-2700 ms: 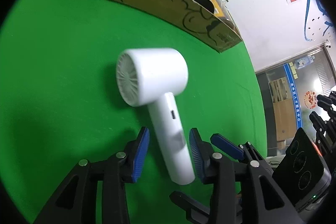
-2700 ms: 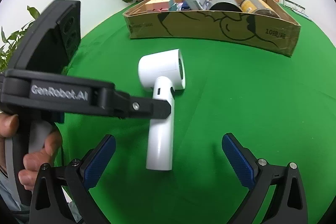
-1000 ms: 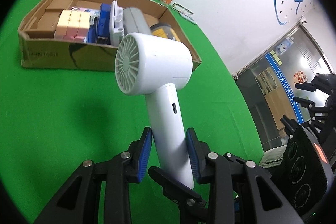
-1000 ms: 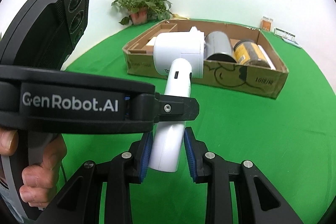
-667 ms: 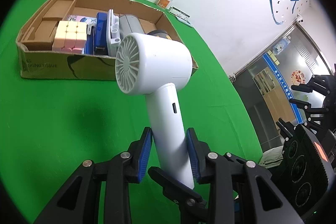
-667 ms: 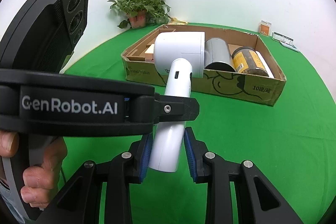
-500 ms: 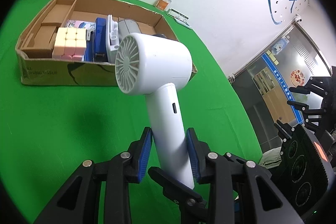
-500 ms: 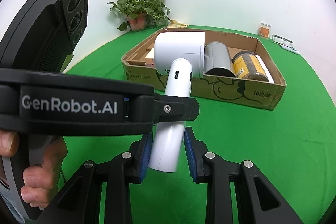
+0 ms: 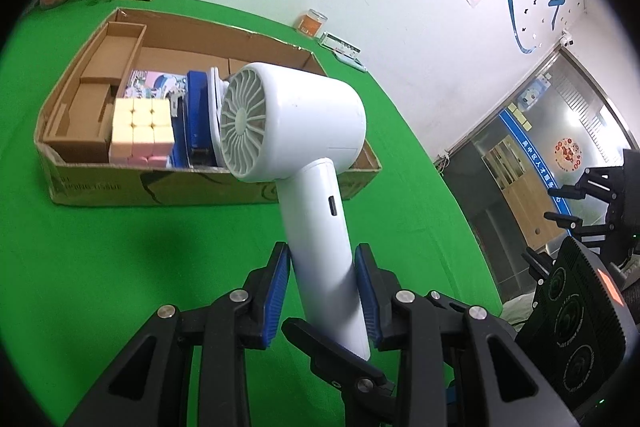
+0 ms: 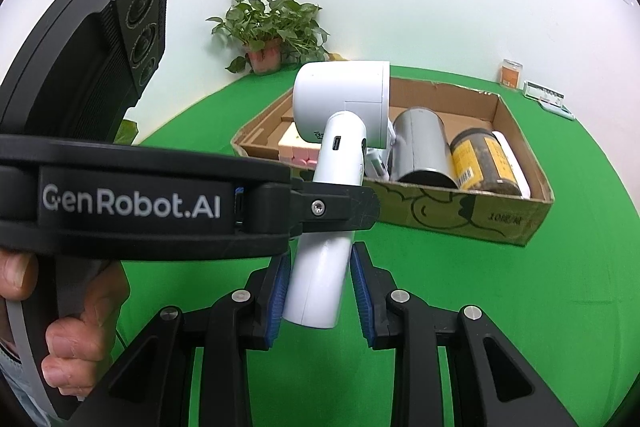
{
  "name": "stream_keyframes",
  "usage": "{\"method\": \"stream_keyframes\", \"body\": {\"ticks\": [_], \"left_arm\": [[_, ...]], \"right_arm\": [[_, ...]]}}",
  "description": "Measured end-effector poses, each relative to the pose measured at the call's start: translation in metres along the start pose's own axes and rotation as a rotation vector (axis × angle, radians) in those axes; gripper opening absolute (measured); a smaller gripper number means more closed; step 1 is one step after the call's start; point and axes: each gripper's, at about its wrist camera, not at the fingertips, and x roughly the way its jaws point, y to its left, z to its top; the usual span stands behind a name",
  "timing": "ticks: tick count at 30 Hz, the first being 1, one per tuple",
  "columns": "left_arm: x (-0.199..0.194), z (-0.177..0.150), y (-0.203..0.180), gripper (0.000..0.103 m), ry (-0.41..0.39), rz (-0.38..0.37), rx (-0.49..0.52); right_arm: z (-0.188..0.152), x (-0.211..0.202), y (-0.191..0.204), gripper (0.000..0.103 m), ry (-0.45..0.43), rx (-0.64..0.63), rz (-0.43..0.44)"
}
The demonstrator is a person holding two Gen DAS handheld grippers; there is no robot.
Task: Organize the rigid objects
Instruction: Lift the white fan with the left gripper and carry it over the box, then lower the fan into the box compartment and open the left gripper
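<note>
A white hair dryer (image 9: 296,131) is held up in the air by its handle, head toward the cardboard box (image 9: 160,187). My left gripper (image 9: 322,291) is shut on the handle. My right gripper (image 10: 318,291) is shut on the lower end of the same handle (image 10: 320,279), just below the left gripper's body (image 10: 132,207). In the right wrist view the dryer head (image 10: 344,103) hangs over the box's near left part (image 10: 516,219). The box holds a pastel cube (image 9: 140,131), a blue item (image 9: 198,119), a grey can (image 10: 420,151) and a yellow-labelled jar (image 10: 484,163).
Green cloth (image 9: 100,267) covers the table. A potted plant (image 10: 268,35) stands at the far corner by the white wall. A small orange jar (image 10: 511,73) and a flat pale case (image 10: 546,95) sit beyond the box. A hand (image 10: 80,339) holds the left gripper's grip.
Both grippers closed on the dryer's handle and lifted it off the cloth. Over the last second it has been carried closer to the box, and the view looks down into the box more.
</note>
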Motion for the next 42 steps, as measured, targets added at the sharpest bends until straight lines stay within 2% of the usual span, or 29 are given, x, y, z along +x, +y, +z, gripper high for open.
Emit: {"method": "stream_keyframes", "body": {"ticks": [12, 20, 26, 34, 38, 42], "left_arm": [[-0.011, 0.035, 0.019, 0.032, -0.027, 0.027, -0.001], [-0.017, 0.067, 0.047, 0.032, -0.034, 0.058, -0.020], [-0.011, 0.106, 0.074, 0.032, -0.007, 0.072, -0.038], [0.014, 0.146, 0.106, 0.032, 0.086, 0.077, -0.063], [0.013, 0.155, 0.126, 0.032, 0.115, 0.117, -0.072], [0.015, 0.160, 0.160, 0.032, 0.144, 0.135, -0.146]], "right_arm": [[0.037, 0.024, 0.005, 0.029, -0.038, -0.006, 0.039], [0.075, 0.063, 0.017, 0.029, -0.038, -0.012, 0.085], [0.110, 0.100, 0.020, 0.029, -0.021, 0.020, 0.120], [0.151, 0.157, 0.001, 0.030, 0.088, 0.138, 0.180], [0.165, 0.189, 0.005, 0.031, 0.143, 0.175, 0.240], [0.170, 0.223, 0.014, 0.031, 0.199, 0.213, 0.289]]}}
